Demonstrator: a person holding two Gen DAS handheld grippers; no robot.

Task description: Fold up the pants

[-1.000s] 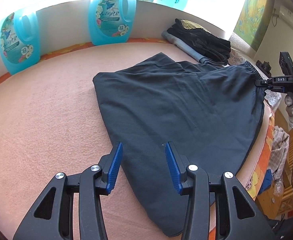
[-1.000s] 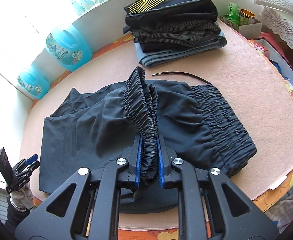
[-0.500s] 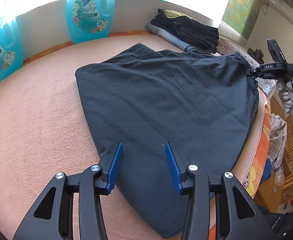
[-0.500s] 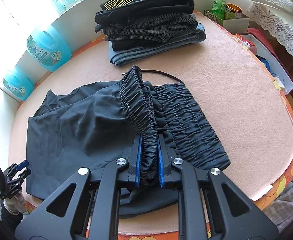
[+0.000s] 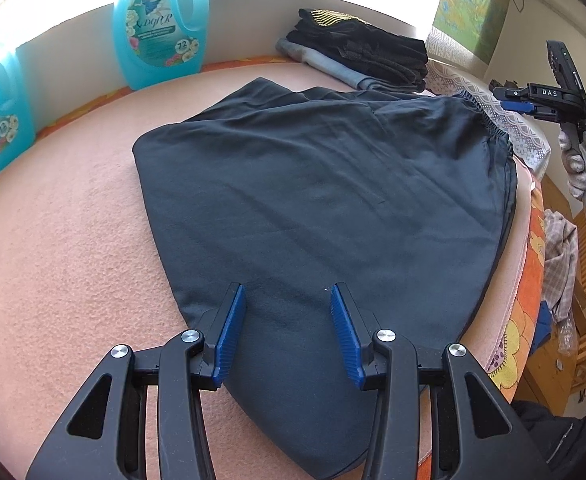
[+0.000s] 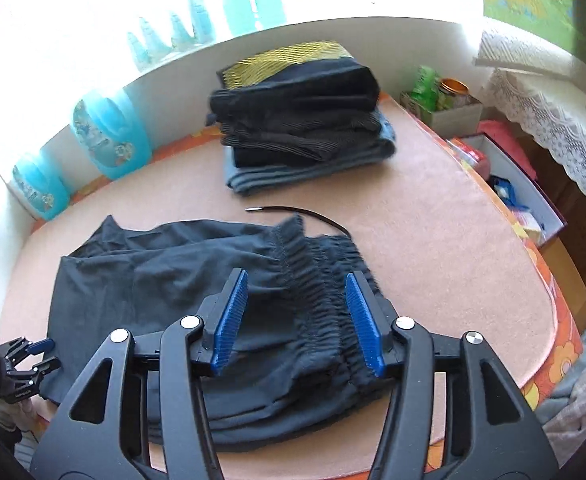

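Dark pants (image 5: 325, 200) lie folded lengthwise on the pink table cover (image 5: 61, 240). My left gripper (image 5: 289, 300) is open and empty, low over the leg end of the pants. My right gripper (image 6: 295, 292) is open and empty, just above the gathered elastic waistband (image 6: 325, 280), which lies on the table. A black drawstring (image 6: 293, 212) trails out past the waistband. The right gripper also shows at the far right of the left wrist view (image 5: 513, 102), and the left gripper at the lower left of the right wrist view (image 6: 33, 356).
A stack of folded clothes (image 6: 301, 128) sits at the back of the table. Blue detergent bottles (image 5: 159, 24) stand along the white wall. Boxes with clutter (image 6: 505, 176) and a lace-covered shelf (image 6: 553, 120) lie beyond the right table edge.
My right gripper opened and let go of the waistband, which dropped flat onto the table. My left gripper stayed open and shifted a little over the leg end.
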